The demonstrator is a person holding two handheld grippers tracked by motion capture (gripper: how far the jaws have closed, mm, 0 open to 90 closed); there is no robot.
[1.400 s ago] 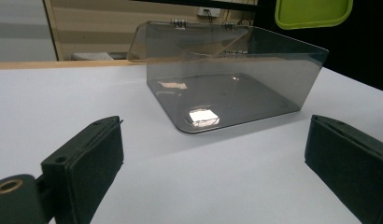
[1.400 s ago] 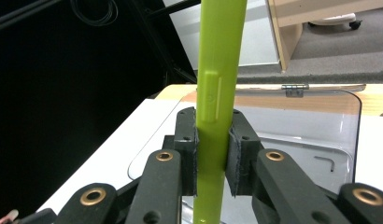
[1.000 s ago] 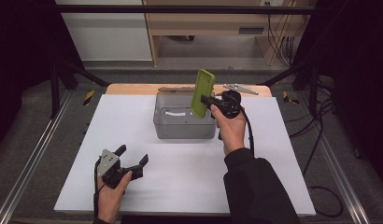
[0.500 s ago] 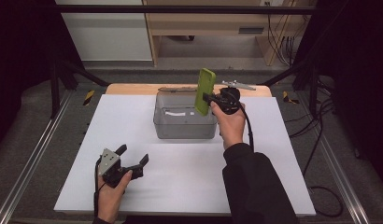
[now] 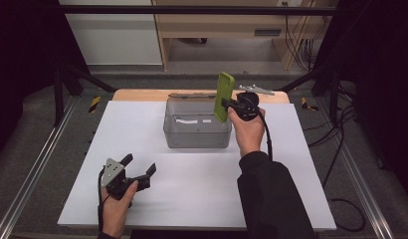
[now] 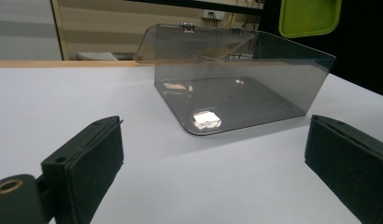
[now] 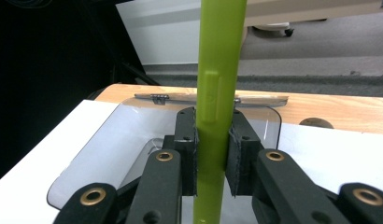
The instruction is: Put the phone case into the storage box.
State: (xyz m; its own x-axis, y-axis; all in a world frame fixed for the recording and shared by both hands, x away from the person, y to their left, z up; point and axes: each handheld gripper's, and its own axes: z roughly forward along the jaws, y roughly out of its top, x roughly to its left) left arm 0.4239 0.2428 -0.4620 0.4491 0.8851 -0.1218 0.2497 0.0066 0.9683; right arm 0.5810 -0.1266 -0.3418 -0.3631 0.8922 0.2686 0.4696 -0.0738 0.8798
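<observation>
So the right gripper (image 5: 225,103) has its jaws clamped on a lime-green flat thing (image 5: 223,96), looks like a phone case or a slim plastic slab, can't say which. It's held up on edge, roughly vertical, in the air above the right end of the smoky clear plastic box (image 5: 197,134). In the right gripper view you can see the two black pads (image 7: 187,154) pressing on either side of the green slab (image 7: 216,93), squeezing it edge-on, with the box (image 7: 110,154) below and behind it.

The box sits open on the white table top (image 5: 142,119), toward the far middle, and its clear lid (image 5: 192,94) is flipped back on hinges over the wooden strip (image 5: 137,94) at the far edge. Inside the box there's just a pale label or reflection on the bottom, hard to tell which.

The left gripper (image 5: 141,170) is down at the near left of the table, well apart from the box, held low over the white surface. Its jaws are spread wide with nothing between them. The left gripper view shows both black pads (image 6: 84,163) far apart, the box (image 6: 236,88) out ahead of them, and the bottom corner of the green slab (image 6: 308,17) hanging at the top right.
</observation>
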